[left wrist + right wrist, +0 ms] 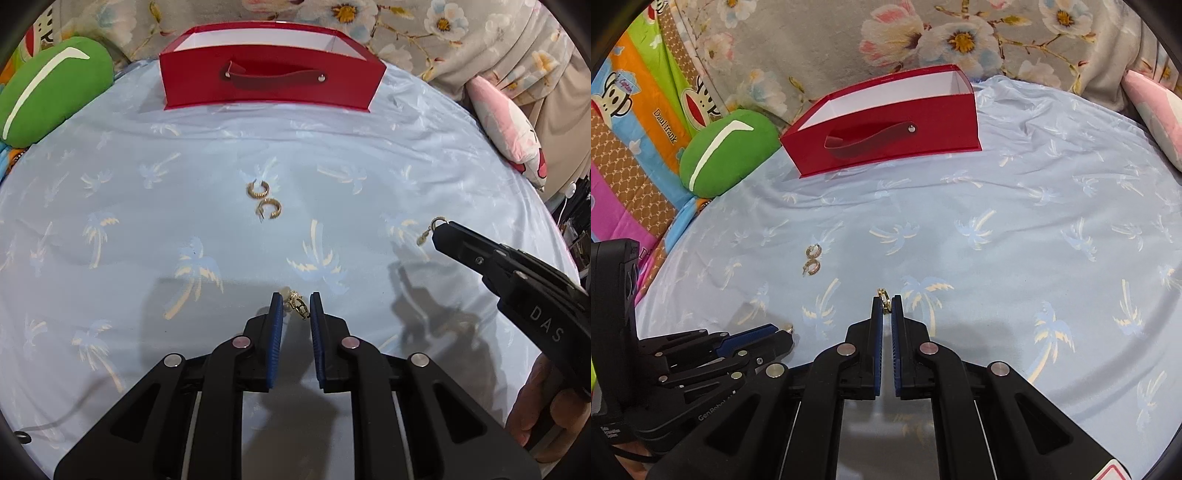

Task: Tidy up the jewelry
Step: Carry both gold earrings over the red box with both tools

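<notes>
Two gold hoop earrings (pixel 264 199) lie side by side on the blue palm-print sheet (pixel 110 240); they also show in the right wrist view (pixel 812 260). My left gripper (pixel 296 304) is partly open around a gold and pearl earring (pixel 295 302) that lies between its blue pads, with gaps on both sides. My right gripper (pixel 886 303) is shut on a gold drop earring (pixel 884 298), which dangles from its tip in the left wrist view (pixel 430 230). An open red box (pixel 269 70) with a handle stands at the back, seen also from the right wrist (pixel 886 122).
A green cushion (pixel 51 88) lies at the back left and a pink pillow (pixel 506 122) at the back right. A floral fabric (pixel 849 44) hangs behind the box. A colourful cartoon blanket (pixel 631 122) borders the left side.
</notes>
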